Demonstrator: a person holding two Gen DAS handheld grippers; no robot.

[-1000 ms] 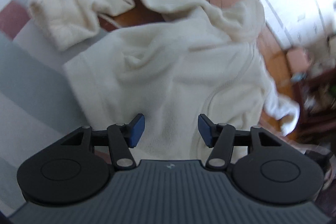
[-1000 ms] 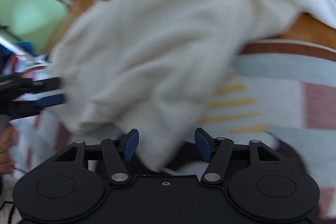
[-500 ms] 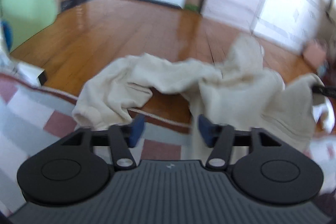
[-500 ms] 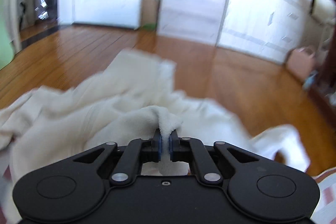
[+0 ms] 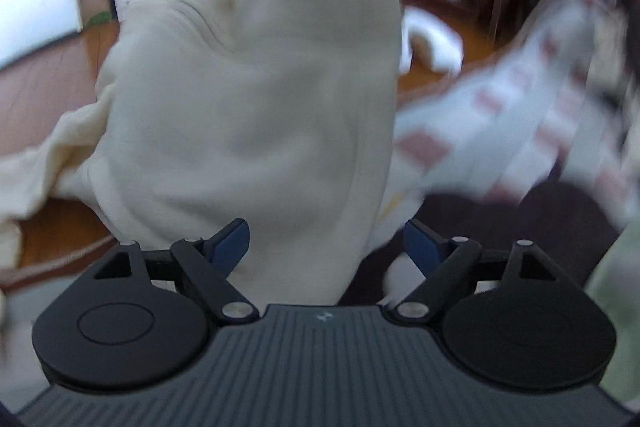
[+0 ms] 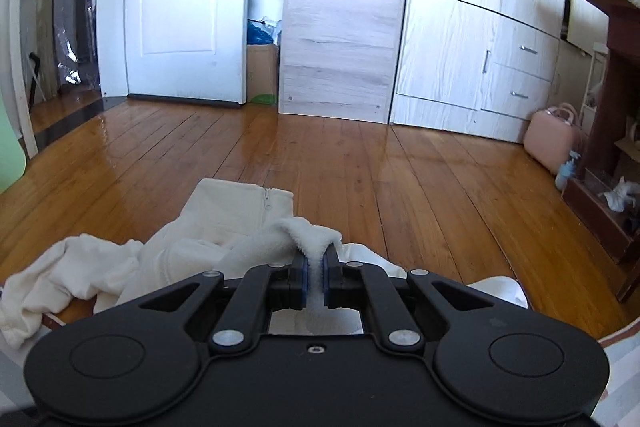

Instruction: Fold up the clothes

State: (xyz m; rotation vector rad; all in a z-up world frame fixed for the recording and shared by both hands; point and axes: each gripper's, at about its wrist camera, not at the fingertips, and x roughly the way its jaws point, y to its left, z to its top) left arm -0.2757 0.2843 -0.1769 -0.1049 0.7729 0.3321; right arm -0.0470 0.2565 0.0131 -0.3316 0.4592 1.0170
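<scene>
Between the blue pads of the right gripper (image 6: 316, 277) a fold of the cream fleece garment (image 6: 224, 247) is pinched tight, the plush edge standing up just above the fingertips. From that pinch the cloth falls away to the left and below, its zipped collar part lying flat just ahead of the jaws and a rumpled sleeve (image 6: 68, 275) trailing toward the lower left corner of the right wrist view, over the wooden floor (image 6: 400, 179). A further bit of the cream fabric shows to the right of the gripper, by the curved edge of the patterned blanket (image 6: 624, 351).

Seen from the left wrist, the same garment (image 5: 256, 115) hangs as a tall drape in front of the left gripper (image 5: 326, 247), lifted to a peak near the top of the view and blurred. Its lower end comes down between the two blue fingers (image 5: 230, 241), yet they stand wide apart and do not press on it: the left one lies against or just in front of the cloth, the right one is clear of it. These jaws have just been opening. To the right of the drape lies the pale blanket with reddish squares (image 5: 520, 131), smeared by blur, and part of the sleeve stretches off toward the left edge.

Farther off in the right wrist view stand a white door (image 6: 184, 3), a pale wood wardrobe (image 6: 472, 39) and a pink case (image 6: 554, 139) on the floor at the right.
</scene>
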